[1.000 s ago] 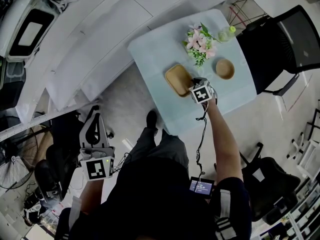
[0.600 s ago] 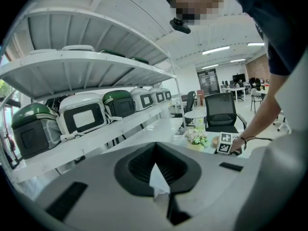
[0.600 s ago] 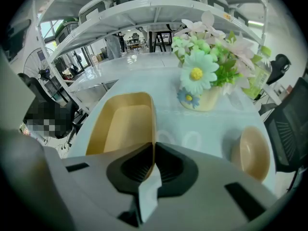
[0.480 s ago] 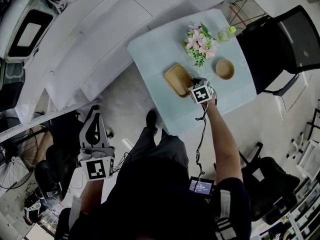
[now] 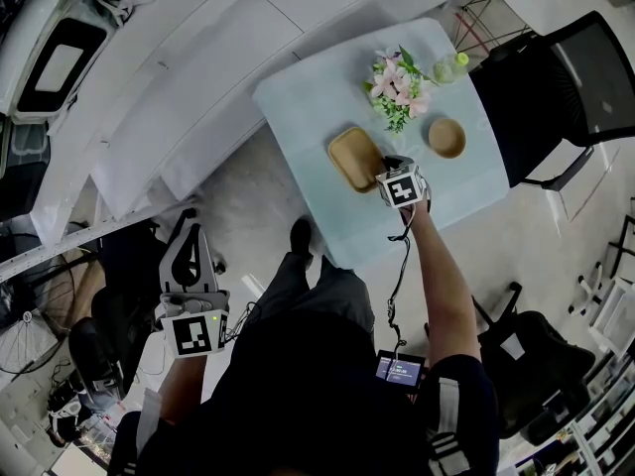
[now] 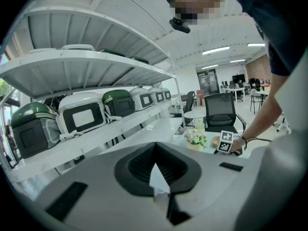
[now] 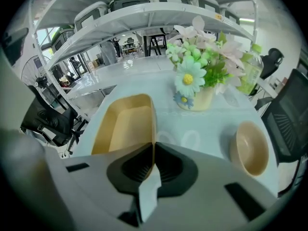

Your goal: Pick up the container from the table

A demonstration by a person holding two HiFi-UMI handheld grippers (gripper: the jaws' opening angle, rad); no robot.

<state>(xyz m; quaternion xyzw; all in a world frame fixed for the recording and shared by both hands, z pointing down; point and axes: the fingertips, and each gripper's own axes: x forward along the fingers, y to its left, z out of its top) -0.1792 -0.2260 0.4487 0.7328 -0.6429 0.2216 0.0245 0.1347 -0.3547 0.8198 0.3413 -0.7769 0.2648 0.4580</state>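
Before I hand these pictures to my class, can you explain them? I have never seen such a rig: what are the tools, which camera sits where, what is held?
No robot here: a person holds a two-jaw gripper in each hand. The head view looks down from the person's head; the other two cameras ride on the grippers. On the pale table stand flowers, a round bowl, a green bottle and a tan container. The right gripper has its jaws shut on the container's side wall. The left gripper, jaws shut and empty, hangs beside the person, off the table.
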